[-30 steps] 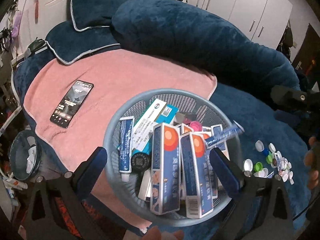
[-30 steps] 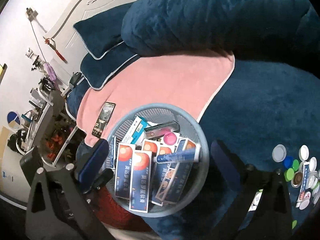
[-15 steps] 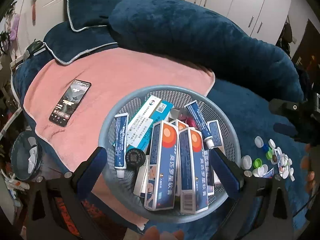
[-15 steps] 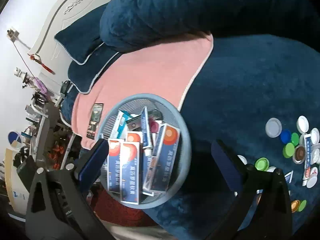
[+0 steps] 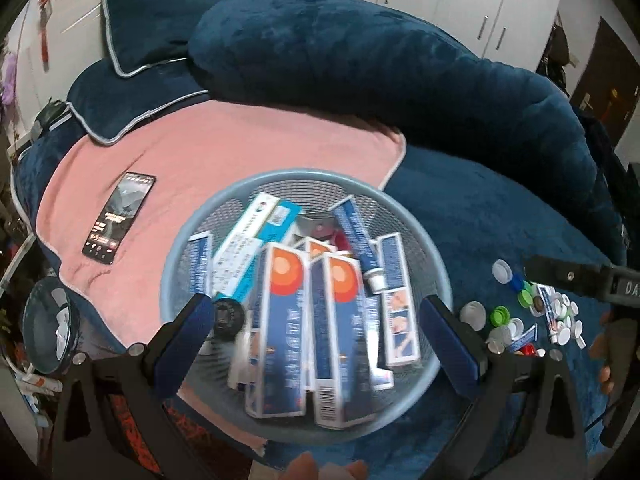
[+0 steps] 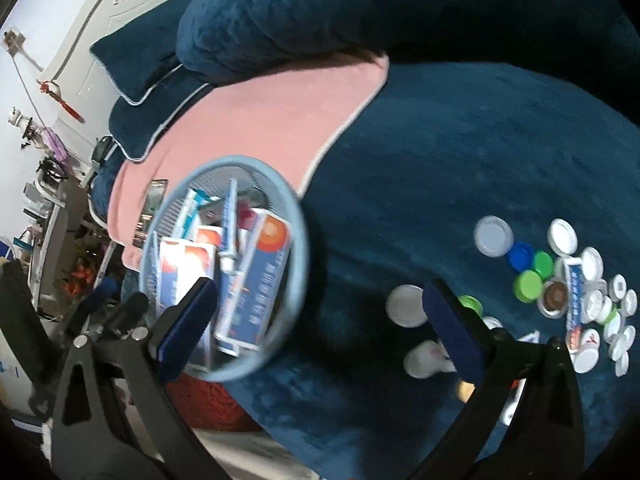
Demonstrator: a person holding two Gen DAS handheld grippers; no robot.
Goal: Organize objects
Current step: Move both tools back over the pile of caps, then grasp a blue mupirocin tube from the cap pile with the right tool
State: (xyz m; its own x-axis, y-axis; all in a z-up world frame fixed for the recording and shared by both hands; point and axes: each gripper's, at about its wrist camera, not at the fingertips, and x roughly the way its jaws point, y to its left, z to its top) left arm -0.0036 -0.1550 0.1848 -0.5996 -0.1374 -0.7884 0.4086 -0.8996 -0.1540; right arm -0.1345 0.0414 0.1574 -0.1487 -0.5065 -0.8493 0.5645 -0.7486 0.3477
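A round blue mesh basket sits on the bed, filled with several blue-and-orange ointment boxes and a blue tube lying on top. My left gripper hovers open over the basket's near side with nothing between its fingers. My right gripper is open and empty above the blue blanket between the basket and a scatter of bottle caps. Another small tube lies among the caps.
A phone lies on the pink towel left of the basket. Dark blue pillows and a rolled blue duvet fill the back. A small bin stands beside the bed at the left edge.
The blue tube left the right gripper and now lies in the basket. The right gripper has swung right toward the caps. The left view has dropped slightly closer to the basket.
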